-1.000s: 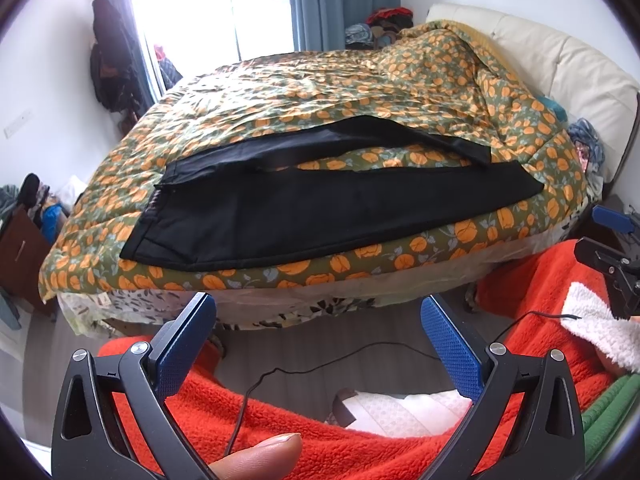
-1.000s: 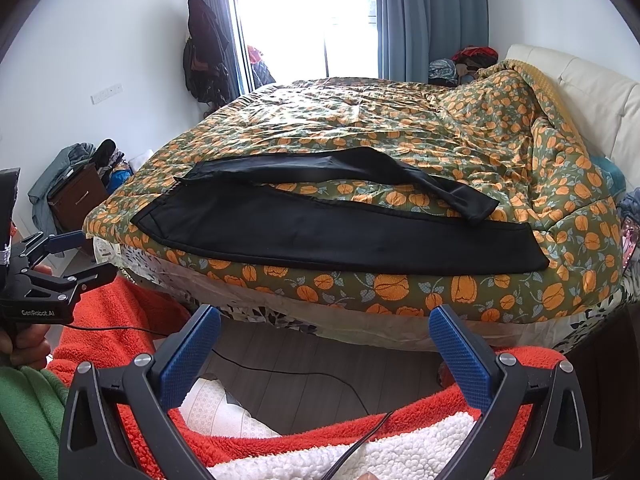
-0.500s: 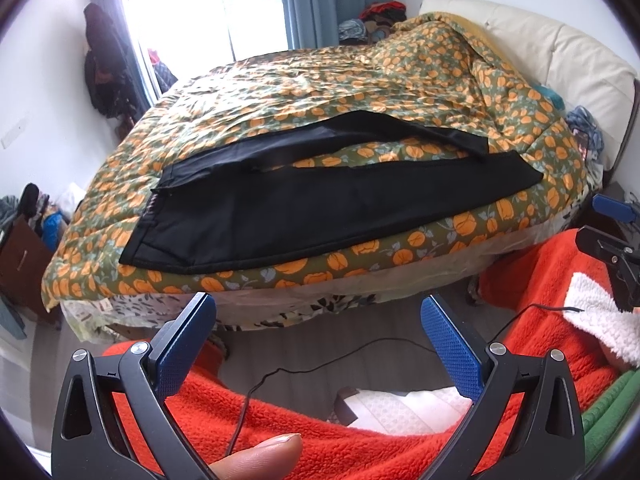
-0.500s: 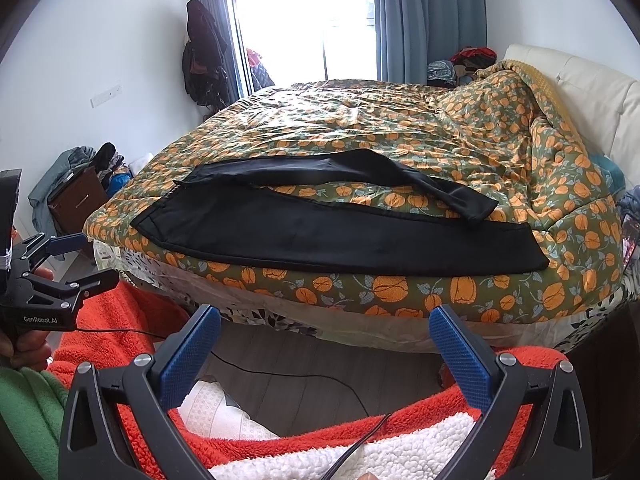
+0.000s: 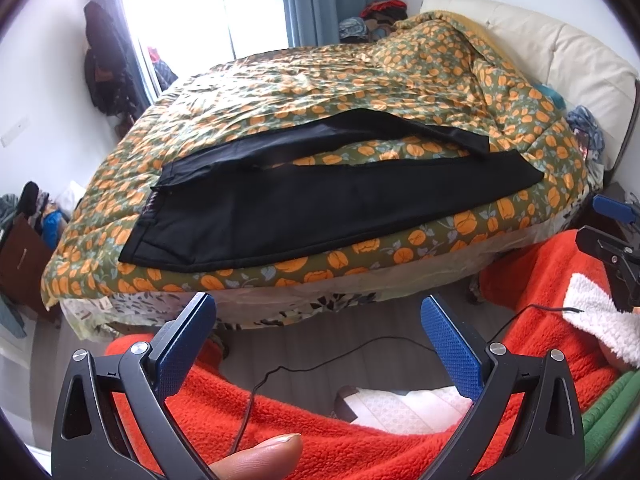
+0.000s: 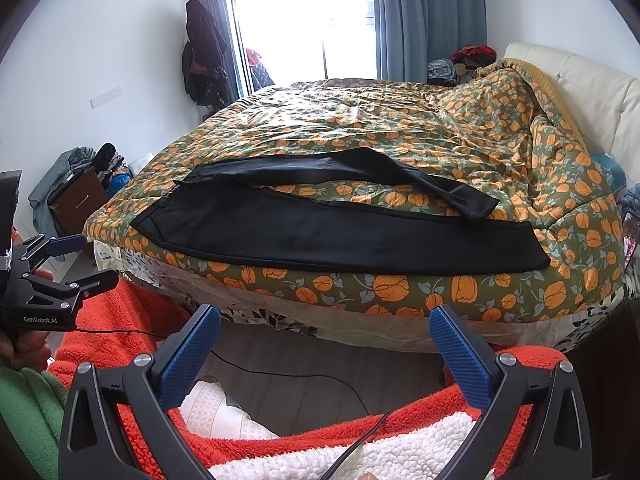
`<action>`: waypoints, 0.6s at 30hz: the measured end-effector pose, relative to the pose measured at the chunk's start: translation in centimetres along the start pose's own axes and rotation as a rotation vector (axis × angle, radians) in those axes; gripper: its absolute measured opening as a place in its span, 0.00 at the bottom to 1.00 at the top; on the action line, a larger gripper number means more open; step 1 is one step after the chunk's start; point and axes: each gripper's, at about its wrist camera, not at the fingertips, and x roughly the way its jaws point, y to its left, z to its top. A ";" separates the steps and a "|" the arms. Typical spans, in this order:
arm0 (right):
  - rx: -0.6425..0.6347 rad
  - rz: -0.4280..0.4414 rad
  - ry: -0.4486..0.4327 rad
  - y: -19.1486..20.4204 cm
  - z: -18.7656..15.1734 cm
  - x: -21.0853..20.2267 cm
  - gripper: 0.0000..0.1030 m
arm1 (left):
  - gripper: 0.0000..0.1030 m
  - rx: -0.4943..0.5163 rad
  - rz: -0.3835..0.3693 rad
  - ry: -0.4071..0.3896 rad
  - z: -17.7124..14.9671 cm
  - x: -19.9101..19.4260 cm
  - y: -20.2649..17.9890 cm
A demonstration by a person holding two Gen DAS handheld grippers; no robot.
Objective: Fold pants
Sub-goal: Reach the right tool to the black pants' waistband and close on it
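Note:
Black pants (image 5: 320, 204) lie spread flat on the bed's near side, waistband at the left, legs running right. The near leg is flat along the bed edge; the far leg is narrower, with a strip of quilt showing between the two. The pants also show in the right wrist view (image 6: 340, 232). My left gripper (image 5: 318, 320) is open and empty, held back from the bed above the floor. My right gripper (image 6: 326, 330) is open and empty too, also short of the bed. Each gripper shows at the edge of the other's view.
The bed has an orange-flowered green quilt (image 5: 340, 72), bunched at the right by a cream headboard (image 5: 560, 48). Orange fleece clothing (image 5: 320, 432) and a black cable (image 5: 340, 356) fill the foreground above a grey floor. A wooden nightstand (image 6: 78, 204) stands left.
Both grippers have risen and come slightly nearer the bed, so the pants sit lower and larger in view. The pants have not moved. Both grippers stay open.

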 end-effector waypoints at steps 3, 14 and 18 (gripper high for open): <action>0.007 0.004 0.004 -0.2 0.0 0.2 1.00 | 0.99 -0.004 -0.003 0.004 0.0 0.1 -0.1; 0.077 0.037 0.003 -2.4 0.6 1.5 1.00 | 0.99 0.001 0.038 -0.008 2.3 1.5 0.8; 0.128 -0.009 -0.095 -7.8 1.6 3.5 1.00 | 0.99 -0.004 0.039 -0.029 4.0 1.9 1.1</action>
